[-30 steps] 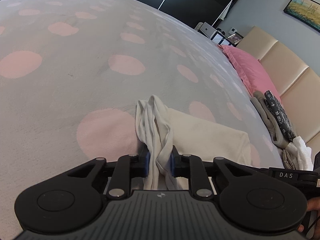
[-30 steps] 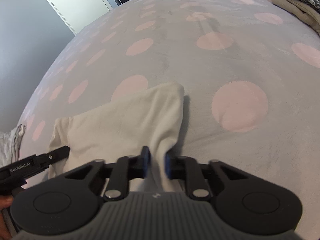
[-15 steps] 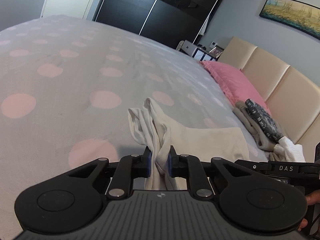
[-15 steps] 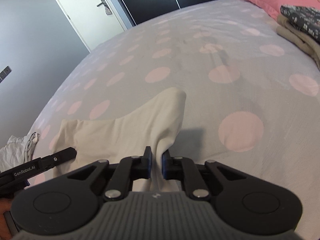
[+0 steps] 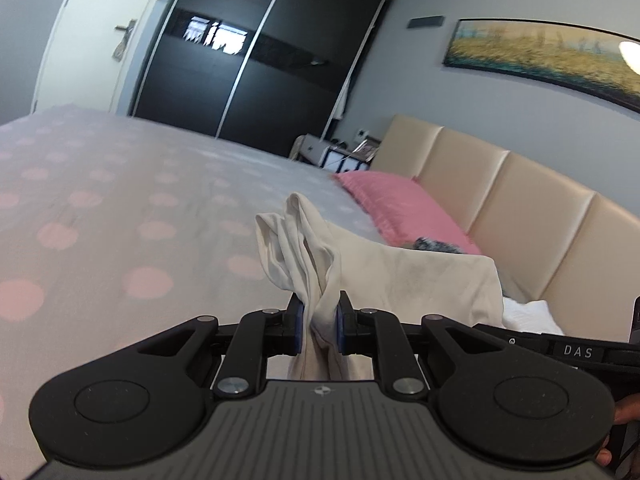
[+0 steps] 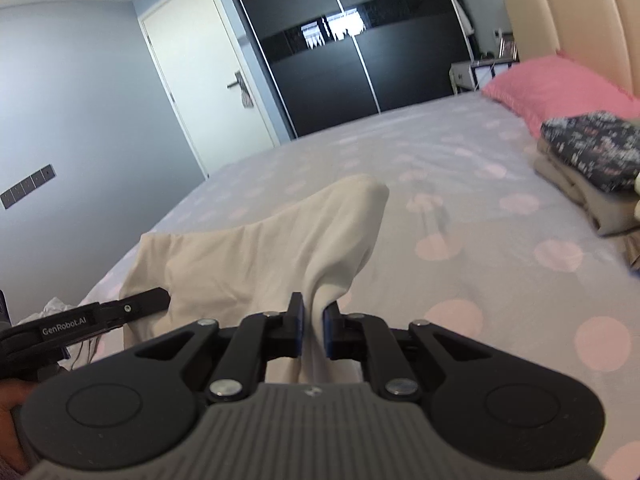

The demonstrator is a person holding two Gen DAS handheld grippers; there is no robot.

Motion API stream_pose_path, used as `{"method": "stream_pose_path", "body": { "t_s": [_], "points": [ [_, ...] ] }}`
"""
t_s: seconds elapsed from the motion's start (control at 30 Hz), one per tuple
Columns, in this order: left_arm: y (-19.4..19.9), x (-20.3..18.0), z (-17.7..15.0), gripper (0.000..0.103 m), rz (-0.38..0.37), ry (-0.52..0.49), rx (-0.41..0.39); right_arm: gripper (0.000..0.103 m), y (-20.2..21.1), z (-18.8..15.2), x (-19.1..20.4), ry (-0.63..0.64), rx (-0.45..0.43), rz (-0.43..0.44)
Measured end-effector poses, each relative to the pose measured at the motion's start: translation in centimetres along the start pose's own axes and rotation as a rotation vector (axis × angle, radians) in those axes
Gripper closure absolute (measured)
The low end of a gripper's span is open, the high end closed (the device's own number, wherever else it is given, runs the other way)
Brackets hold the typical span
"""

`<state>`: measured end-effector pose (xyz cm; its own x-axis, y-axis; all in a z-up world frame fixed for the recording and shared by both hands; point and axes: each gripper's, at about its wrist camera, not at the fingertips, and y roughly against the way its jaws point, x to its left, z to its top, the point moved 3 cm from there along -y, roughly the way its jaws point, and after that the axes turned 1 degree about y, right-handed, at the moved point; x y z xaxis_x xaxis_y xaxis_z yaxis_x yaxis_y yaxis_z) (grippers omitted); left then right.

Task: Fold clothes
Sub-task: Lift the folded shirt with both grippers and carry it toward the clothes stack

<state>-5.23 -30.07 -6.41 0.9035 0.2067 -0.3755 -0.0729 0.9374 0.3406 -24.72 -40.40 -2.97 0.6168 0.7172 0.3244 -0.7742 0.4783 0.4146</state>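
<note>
Cream garment point(image 5: 420, 276) stretched between both tools, left tool point(image 5: 319, 322) and right tool point(image 6: 313, 326) each clamped on a bunched edge, above spotted bed point(image 6: 460, 184), black wardrobe point(image 6: 360, 40) behind.

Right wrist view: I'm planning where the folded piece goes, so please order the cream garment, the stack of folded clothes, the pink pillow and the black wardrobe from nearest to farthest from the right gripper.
1. cream garment, pinched in the right gripper
2. stack of folded clothes, right side
3. pink pillow, beyond the stack
4. black wardrobe, far wall
</note>
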Motion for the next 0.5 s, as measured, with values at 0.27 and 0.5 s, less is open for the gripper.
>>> {"method": "stream_pose_path", "body": {
  "t_s": [0.27, 0.5],
  "points": [
    [-1.7, -6.9, 3.8, 0.090, -0.156, -0.095, -0.048, 0.092, 8.5, 2.1, -0.3, 0.019, -0.181, -0.109],
    [-7.4, -15.8, 7.1, 0.090, -0.352, -0.215, -0.025, 0.092, 15.5, 4.0, -4.2, -0.057, -0.300, -0.285]
  ]
}}
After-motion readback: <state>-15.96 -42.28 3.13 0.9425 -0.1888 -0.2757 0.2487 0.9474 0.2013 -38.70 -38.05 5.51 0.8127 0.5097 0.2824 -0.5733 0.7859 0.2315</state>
